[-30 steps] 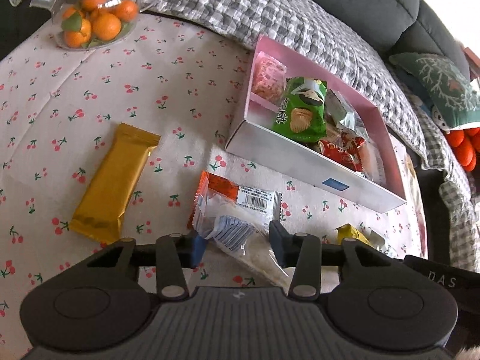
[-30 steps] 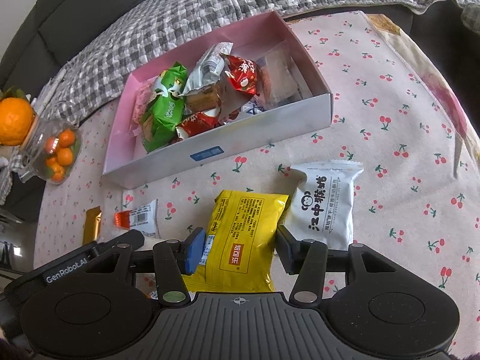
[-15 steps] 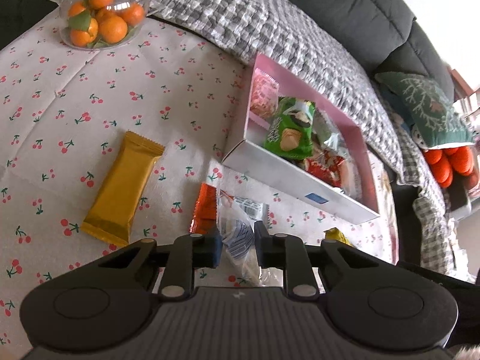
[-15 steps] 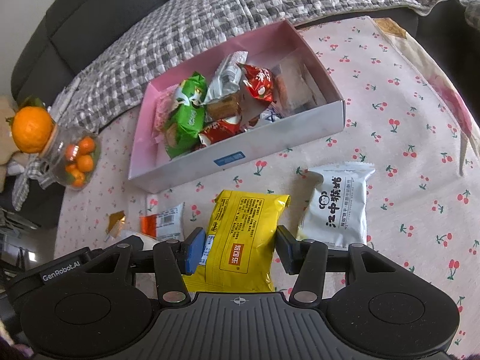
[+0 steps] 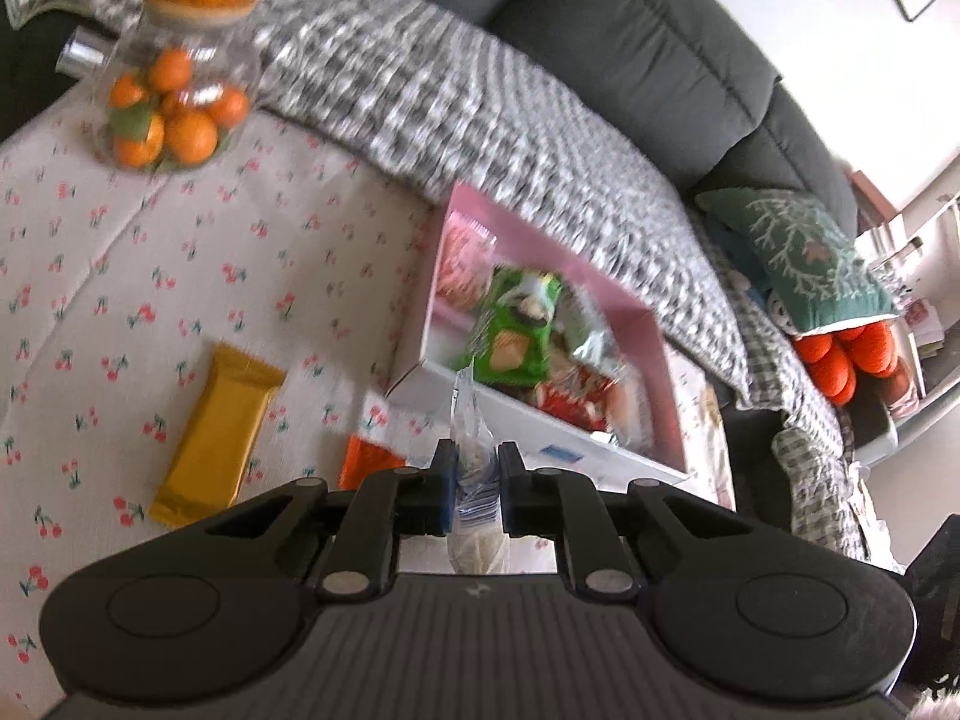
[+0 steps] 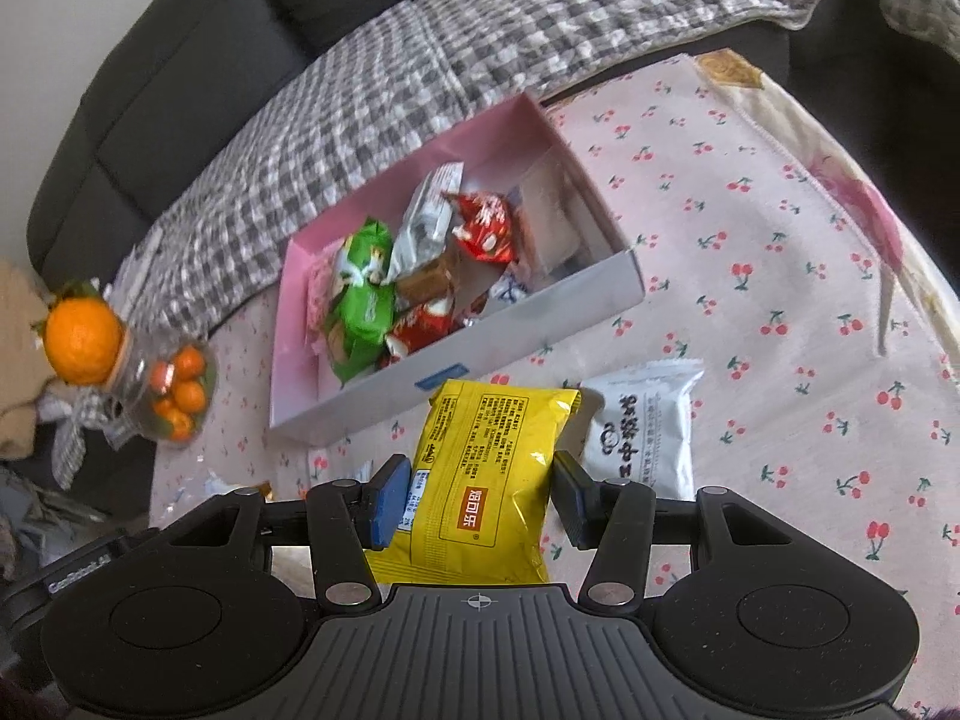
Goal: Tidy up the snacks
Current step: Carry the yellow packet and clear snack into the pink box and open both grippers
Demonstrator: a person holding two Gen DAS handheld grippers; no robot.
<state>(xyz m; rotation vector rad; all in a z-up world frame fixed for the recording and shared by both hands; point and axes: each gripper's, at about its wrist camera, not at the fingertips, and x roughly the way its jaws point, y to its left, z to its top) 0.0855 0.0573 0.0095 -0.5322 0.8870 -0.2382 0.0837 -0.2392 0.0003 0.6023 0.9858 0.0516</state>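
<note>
Left tool (image 5: 471,483): fingers closed narrow on a clear packet (image 5: 474,468) with blue-and-white print, held on edge and up off the bench (image 5: 180,252), its top end pointing at the pink box (image 5: 528,420).

Right tool (image 6: 474,495): fingers set wide either side of a yellow packet (image 6: 486,468). Neither pad clearly touches the wrapper; cannot tell whether the packet lies on the bench or is already raised.

Done so far, judging from the layout: the pink box (image 6: 540,324) already holds several snacks: a green packet (image 6: 360,300), red wrappers (image 6: 486,228), a silver one, a pale pink one at the far left end.

Left to do, by my reading: 2 packets at the tools, plus loose items on the cloth. These are a gold bar (image 5: 213,432), an orange wrapper (image 5: 366,462) just left of the left tool, and a white packet (image 6: 642,432) beside the yellow one. So roughly halfway, perhaps a little past.

Hard to make out:
- Left view is motion-blurred; box contents smear together, so no firm count.
- Lower end of the clear packet is hidden behind the tool body.
- Lower part of the yellow packet is cut off by the right tool body.
- Orange wrapper mostly covered by the left tool.
- Jar of small oranges (image 5: 174,114) stands at the far corner, well apart from the snacks.
</note>
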